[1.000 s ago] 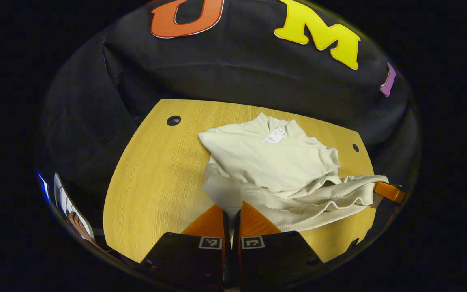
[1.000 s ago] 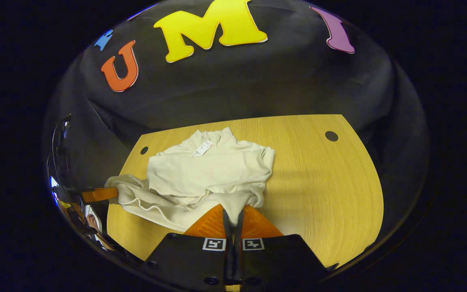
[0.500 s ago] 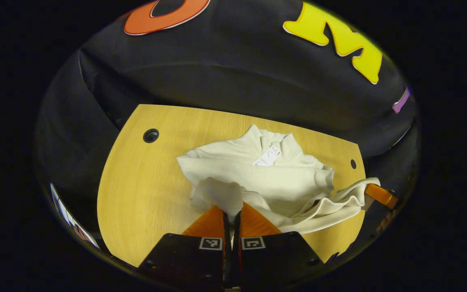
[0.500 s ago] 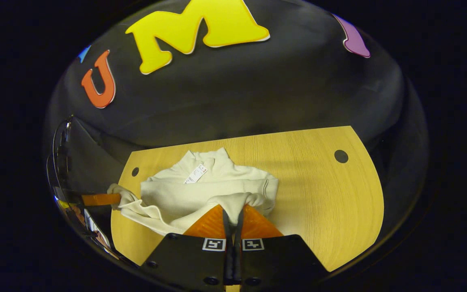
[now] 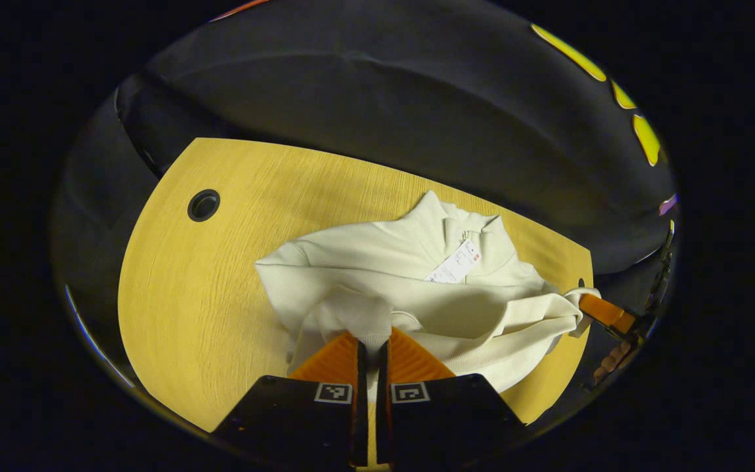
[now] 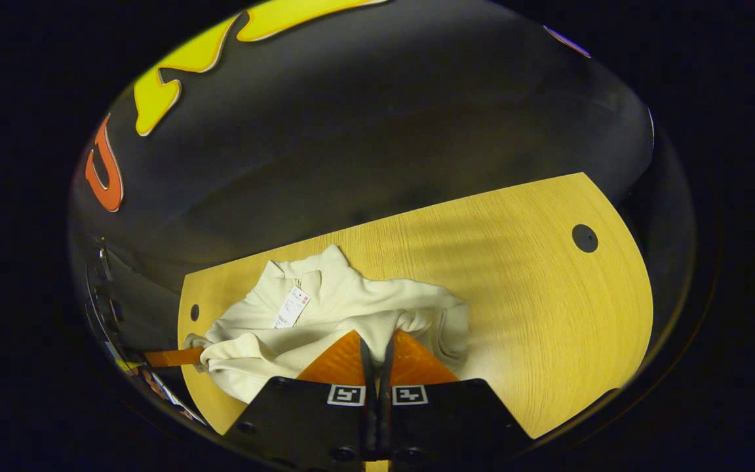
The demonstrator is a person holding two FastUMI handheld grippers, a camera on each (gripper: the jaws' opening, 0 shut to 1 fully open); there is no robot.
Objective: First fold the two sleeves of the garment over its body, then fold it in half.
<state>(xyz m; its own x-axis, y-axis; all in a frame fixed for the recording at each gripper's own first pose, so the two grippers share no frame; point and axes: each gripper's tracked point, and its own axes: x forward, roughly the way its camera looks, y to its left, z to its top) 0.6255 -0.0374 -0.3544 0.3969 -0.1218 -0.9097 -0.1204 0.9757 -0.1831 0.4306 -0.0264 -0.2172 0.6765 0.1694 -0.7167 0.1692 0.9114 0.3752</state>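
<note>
Your left tongs (image 5: 372,341) sit at 6 o'clock in the left gripper view, clenched on the hem of the cream long-sleeved knit garment (image 5: 404,288), with a pinch of cloth caught between the two fingers. The garment lies on the pale yellow wooden tabletop (image 5: 220,275), spreading from your tongs up toward 12 and 1 o'clock. Its collar is at the far end, and a small white paper tag (image 5: 454,263) lies just below the collar. A round dark cable hole (image 5: 203,205) is set in the tabletop at 10 o'clock, well apart from the cloth. At 3 o'clock, your right tongs (image 5: 603,313) hold the other end of the lifted hem, which stretches between the two tools above the folded body.

In the right gripper view, your left tongs (image 6: 171,357) show at 8 o'clock, touching the garment's (image 6: 351,308) edge. The tag (image 6: 291,307) lies at about 10 o'clock from your right tongs (image 6: 377,344), which sit at 6 o'clock, clenched on the hem. The cloth bunches just beyond the fingertips and runs off toward 9 o'clock. The tabletop (image 6: 535,308) lies bare toward 2 o'clock, with a second cable hole (image 6: 584,238) there.
</note>
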